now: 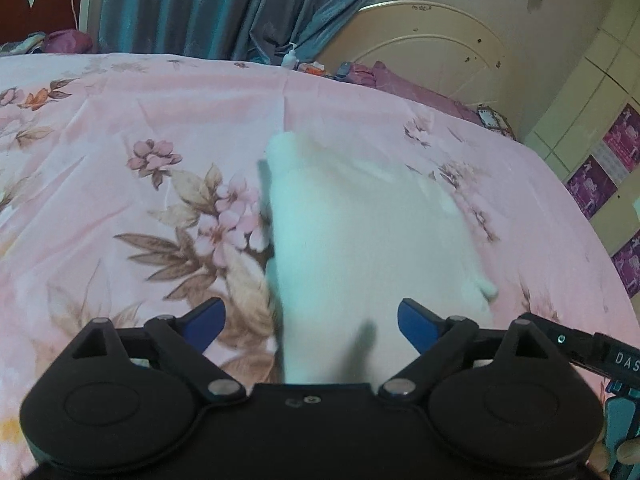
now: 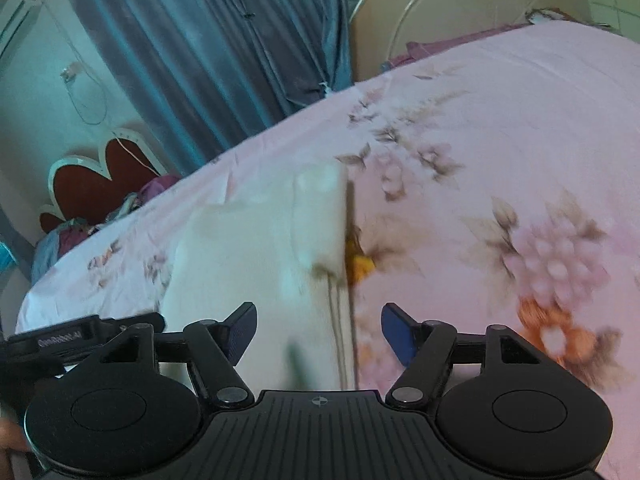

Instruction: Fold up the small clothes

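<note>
While both sets of fingers gape empty | left gripper [image 1: 310,320], right gripper [image 2: 318,330] | white garment [image 1: 360,240] ahead between fingers on bedsheet [image 1: 120,120] | partly folded (blurred), folds likely remain

A bed [image 1: 120,128] is seen, covered by a pink sheet [image 2: 500,120] printed with pale flowers and brown leaves. A white garment [image 1: 360,240] is laid flat directly on the sheet, near its middle. Purple bedding [image 1: 420,88] is bunched at the far edge, beside a cream headboard [image 1: 440,40].
</note>
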### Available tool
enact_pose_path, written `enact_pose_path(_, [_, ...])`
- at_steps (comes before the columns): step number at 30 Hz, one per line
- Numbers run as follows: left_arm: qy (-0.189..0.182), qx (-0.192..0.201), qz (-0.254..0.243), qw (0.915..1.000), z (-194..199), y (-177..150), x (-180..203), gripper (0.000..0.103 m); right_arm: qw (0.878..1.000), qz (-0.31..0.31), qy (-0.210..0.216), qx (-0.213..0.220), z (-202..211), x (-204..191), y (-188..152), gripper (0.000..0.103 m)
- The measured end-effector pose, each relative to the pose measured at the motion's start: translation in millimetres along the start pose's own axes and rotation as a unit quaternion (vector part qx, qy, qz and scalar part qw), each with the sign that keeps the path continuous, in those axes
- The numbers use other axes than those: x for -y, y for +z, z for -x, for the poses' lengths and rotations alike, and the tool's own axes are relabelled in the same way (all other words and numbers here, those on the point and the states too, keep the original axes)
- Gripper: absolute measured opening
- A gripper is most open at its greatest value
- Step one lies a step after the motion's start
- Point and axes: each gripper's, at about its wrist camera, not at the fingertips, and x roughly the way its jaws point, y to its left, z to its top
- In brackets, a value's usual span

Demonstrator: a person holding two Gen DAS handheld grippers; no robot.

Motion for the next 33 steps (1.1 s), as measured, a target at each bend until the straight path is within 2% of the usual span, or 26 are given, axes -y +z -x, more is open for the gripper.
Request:
enact_pose_path(7, [-0.004, -0.017, 0.038, 0.9991, -35.1, 20.3, -4.0, 0.092, 0.999, -0.036, 0.027, -0.013, -44.3, 21.2, 29.0, 0.068])
enact_pose_path(10, [-0.018, -0.032, 0.052, 0.9980, -50.4, 23.6, -6.5, 0.091, 0.998, -0.045, 0.041, -0.025, -62.9, 31.1, 36.0, 0.068])
enact_pose_path(15, [-0.031, -0.032, 0.051, 0.9977, -62.8, 24.7, -6.9, 0.089, 0.992, -0.074, 0.088, -0.050, -89.0, 44.3, 34.6, 0.068])
enact_pose_path(16, [-0.035, -0.031, 0.047, 0.9978, -63.5, 24.6, -6.3, 0.087, 0.991, -0.077, 0.096, -0.050, -92.1, 44.8, 32.4, 0.068])
enact_pose_path(17, [-0.039, -0.030, 0.045, 0.9978, -64.4, 24.8, -4.8, 0.079, 0.991, -0.075, 0.101, -0.049, -93.5, 44.5, 31.7, 0.068])
enact_pose_path(18, [-0.046, -0.031, 0.045, 0.9974, -64.6, 24.7, -4.3, 0.067, 0.991, -0.070, 0.101, -0.051, -94.1, 42.6, 31.2, 0.061])
enact_pose_path(19, [-0.053, -0.033, 0.050, 0.9968, -64.4, 24.6, -3.7, 0.065, 0.990, -0.071, 0.108, -0.064, -96.6, 41.2, 30.0, 0.038])
enact_pose_path(24, [-0.038, -0.013, 0.036, 0.9986, -54.5, 25.1, 7.3, 0.041, 0.991, -0.059, 0.105, -0.059, -91.1, 31.5, 33.1, 0.030])
enact_pose_path(27, [-0.040, -0.005, 0.034, 0.9986, -44.2, 29.2, 8.4, 0.037, 0.992, -0.043, 0.111, -0.046, -80.0, 18.9, 38.4, 0.029])
enact_pose_path(33, [-0.041, 0.017, 0.030, 0.9985, -6.9, 38.1, -5.3, 0.037, 0.990, -0.030, 0.134, -0.031, -64.5, -20.4, 42.1, 0.029])
